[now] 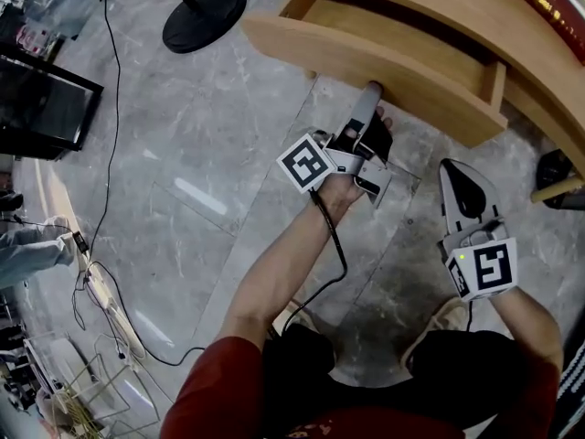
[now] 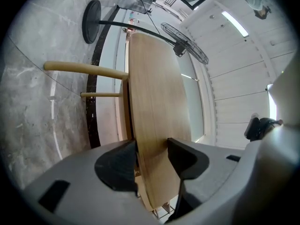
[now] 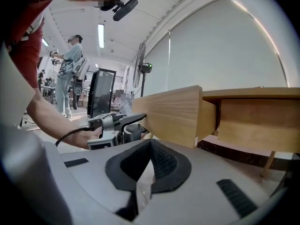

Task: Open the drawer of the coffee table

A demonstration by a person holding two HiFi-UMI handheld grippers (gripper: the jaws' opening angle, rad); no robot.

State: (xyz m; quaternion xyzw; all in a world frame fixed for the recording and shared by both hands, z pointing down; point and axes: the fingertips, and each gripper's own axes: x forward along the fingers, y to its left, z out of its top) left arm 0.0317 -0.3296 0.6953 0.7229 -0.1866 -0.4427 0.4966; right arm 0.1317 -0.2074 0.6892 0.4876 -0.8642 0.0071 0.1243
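The light wooden coffee table (image 1: 475, 7) runs along the top right, and its drawer (image 1: 366, 67) stands pulled out toward me. My left gripper (image 1: 373, 91) reaches up to the lower edge of the drawer front. In the left gripper view the jaws of the left gripper (image 2: 152, 161) clamp the drawer front panel (image 2: 154, 102) between them. My right gripper (image 1: 454, 170) hangs apart from the table, low at the right, shut with nothing in it. In the right gripper view, the right gripper (image 3: 150, 165) points at the drawer front (image 3: 173, 114) and sees the left gripper (image 3: 133, 121) on it.
A black round stand base (image 1: 204, 16) sits on the marble floor left of the drawer, with a cable (image 1: 110, 154) trailing past it. A dark cabinet (image 1: 41, 103) stands at far left. A table leg (image 1: 558, 190) shows at right. A person (image 3: 70, 64) stands in the background.
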